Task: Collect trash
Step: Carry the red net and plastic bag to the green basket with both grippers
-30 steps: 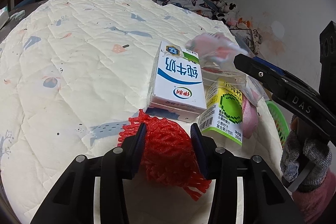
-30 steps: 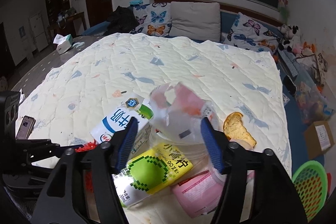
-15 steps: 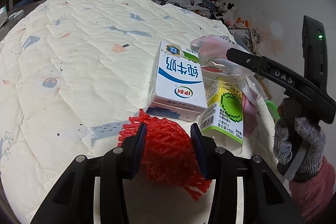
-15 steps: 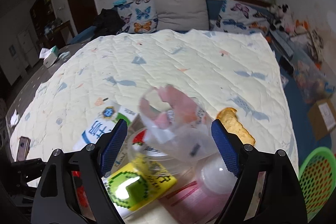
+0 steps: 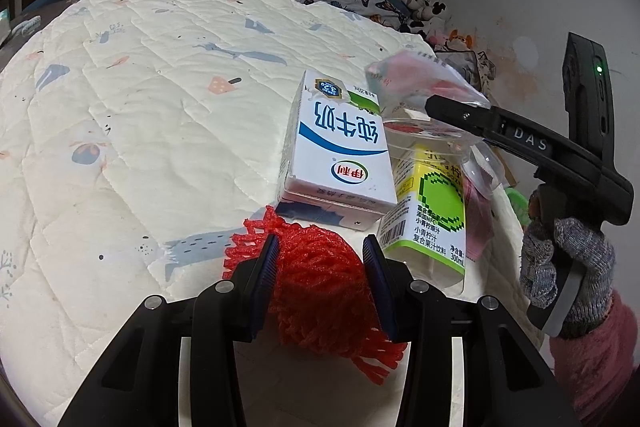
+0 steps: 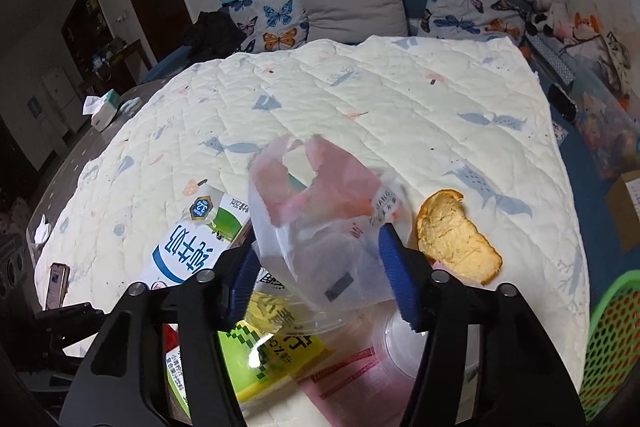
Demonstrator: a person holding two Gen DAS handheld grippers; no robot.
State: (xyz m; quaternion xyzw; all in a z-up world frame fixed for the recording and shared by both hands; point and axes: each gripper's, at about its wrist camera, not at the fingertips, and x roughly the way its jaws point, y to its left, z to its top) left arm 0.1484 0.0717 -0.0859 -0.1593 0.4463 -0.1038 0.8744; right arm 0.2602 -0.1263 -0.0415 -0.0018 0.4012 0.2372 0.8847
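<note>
l gripper (image 5: 320,267): clamped on the red foam net (image 5: 320,287), pads pressing both sides, same as 1 s ago; no shift. net sits at the near edge of the quilted bed (image 5: 160,107), just in front of the milk carton (image 5: 340,155).

milk carton lies flat, untouched. juice carton (image 5: 436,211) leans beside it on the right, touching; a pink packet (image 6: 360,379) and clear plastic cup (image 6: 400,331) lie under/next to it.

r gripper (image 6: 320,267): 1 s ago it hung wider around the clear plastic bag (image 6: 320,219); since then came fwd and slightly down, rolled a bit, and jaws are closing now w/ the bag between them. pads look to be meeting the film but can't tell if the pinch is firm yet; bag is thin, may slip.

bread slice (image 6: 456,239) to the right, on the bed, untouched. green basket (image 6: 612,343) at far right, off the bed edge; likely the drop point.

meaning: net secured, bag grab in progress; cartons, cup, packet, bread left.
</note>
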